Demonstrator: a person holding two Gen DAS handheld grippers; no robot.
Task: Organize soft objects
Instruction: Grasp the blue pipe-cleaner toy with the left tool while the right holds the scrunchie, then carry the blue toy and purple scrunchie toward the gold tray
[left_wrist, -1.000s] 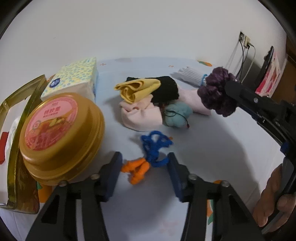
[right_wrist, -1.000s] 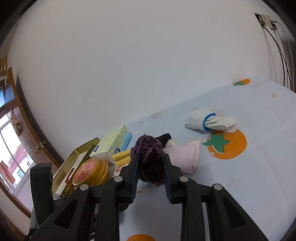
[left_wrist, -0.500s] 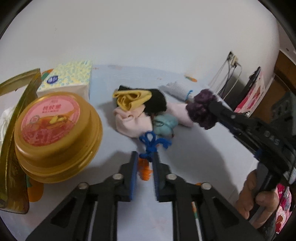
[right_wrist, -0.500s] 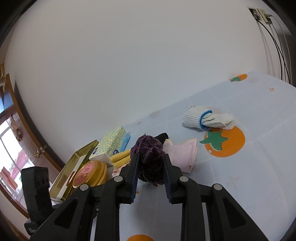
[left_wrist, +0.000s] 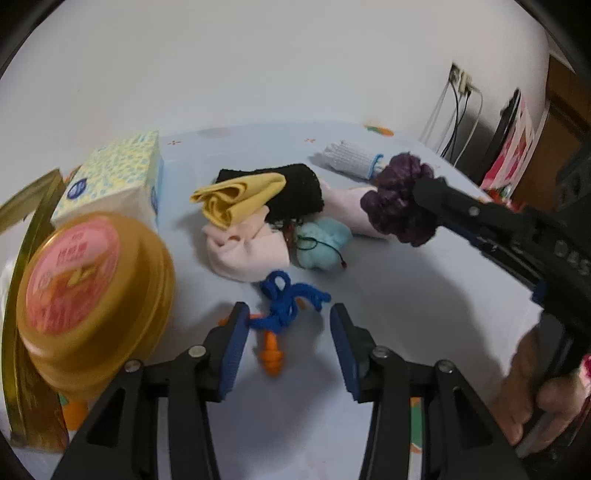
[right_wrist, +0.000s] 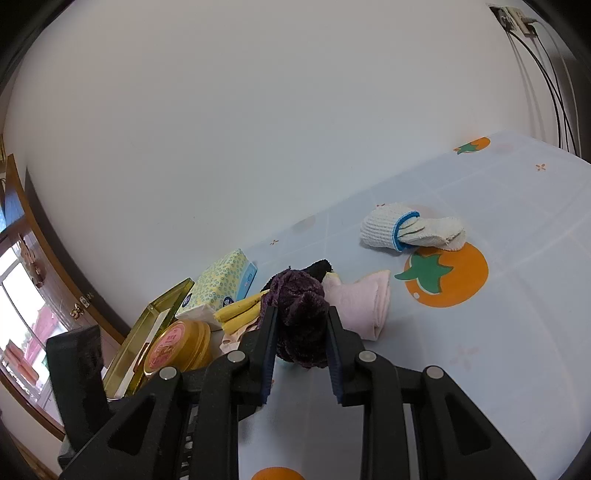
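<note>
Half a second ago together, left gripper (left_wrist: 286, 341) jaws are opening around blue yarn with orange earplugs (left_wrist: 282, 308). Right gripper (right_wrist: 299, 356) clamps purple knitted scrunchie (right_wrist: 301, 319). Round gold tin (left_wrist: 85, 291) lidded; contents unseen.

Tin (left_wrist: 88, 291) left of sock pile (left_wrist: 258, 221), tissue box (left_wrist: 114, 181) behind tin, glove (left_wrist: 351, 160) behind pile

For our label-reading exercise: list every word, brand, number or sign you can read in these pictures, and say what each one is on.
"DAS": raised letters on the right gripper's black body, cut off at the frame edge.
Gold tin: characters on its pink lid label, too blurred to read.
Tissue pack: round blue logo, too small to read.
Nothing else legible.
</note>
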